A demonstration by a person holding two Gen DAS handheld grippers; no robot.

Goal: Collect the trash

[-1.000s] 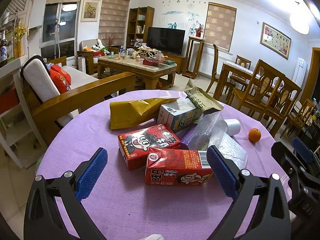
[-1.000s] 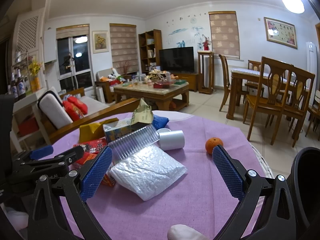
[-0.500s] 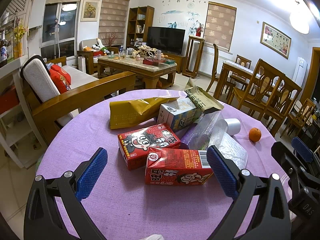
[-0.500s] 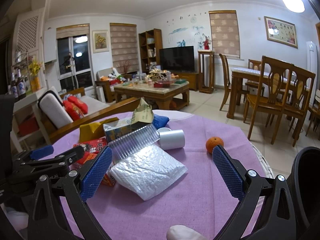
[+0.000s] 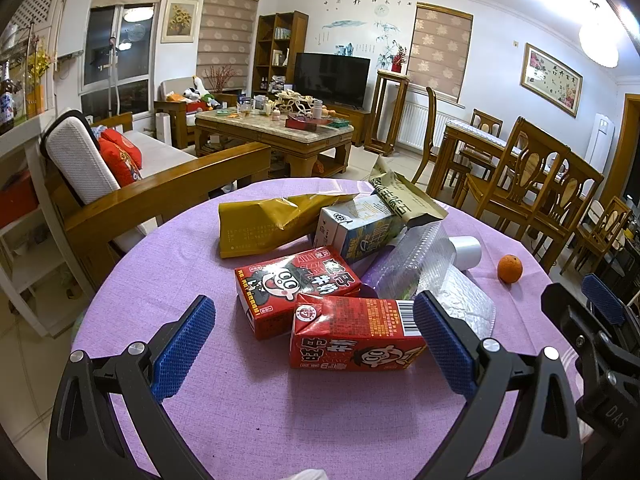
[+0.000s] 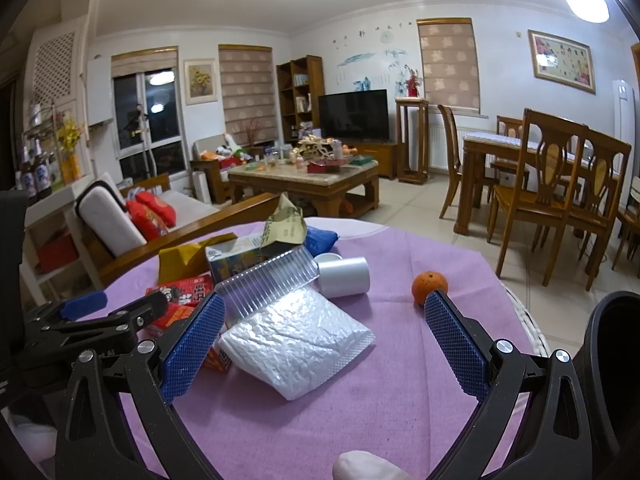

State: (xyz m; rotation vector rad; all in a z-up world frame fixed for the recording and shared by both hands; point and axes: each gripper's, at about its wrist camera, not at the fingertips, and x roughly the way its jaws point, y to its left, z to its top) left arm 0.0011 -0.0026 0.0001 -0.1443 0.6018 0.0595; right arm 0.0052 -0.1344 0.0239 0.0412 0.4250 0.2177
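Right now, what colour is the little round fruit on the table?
Orange. The fruit sits on the purple tablecloth, clearest in the right wrist view.

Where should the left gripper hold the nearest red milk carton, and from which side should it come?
Grip the nearest red milk carton across its short width, near the middle. It lies flat on the purple tablecloth with its long axis across the view, wider than the open left gripper. Probably come from above, turned a quarter, since the other red carton touches its far side.

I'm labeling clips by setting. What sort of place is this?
Most likely a home's combined living and dining room: a television behind a cluttered coffee table, a wooden sofa, and a dining table with chairs.
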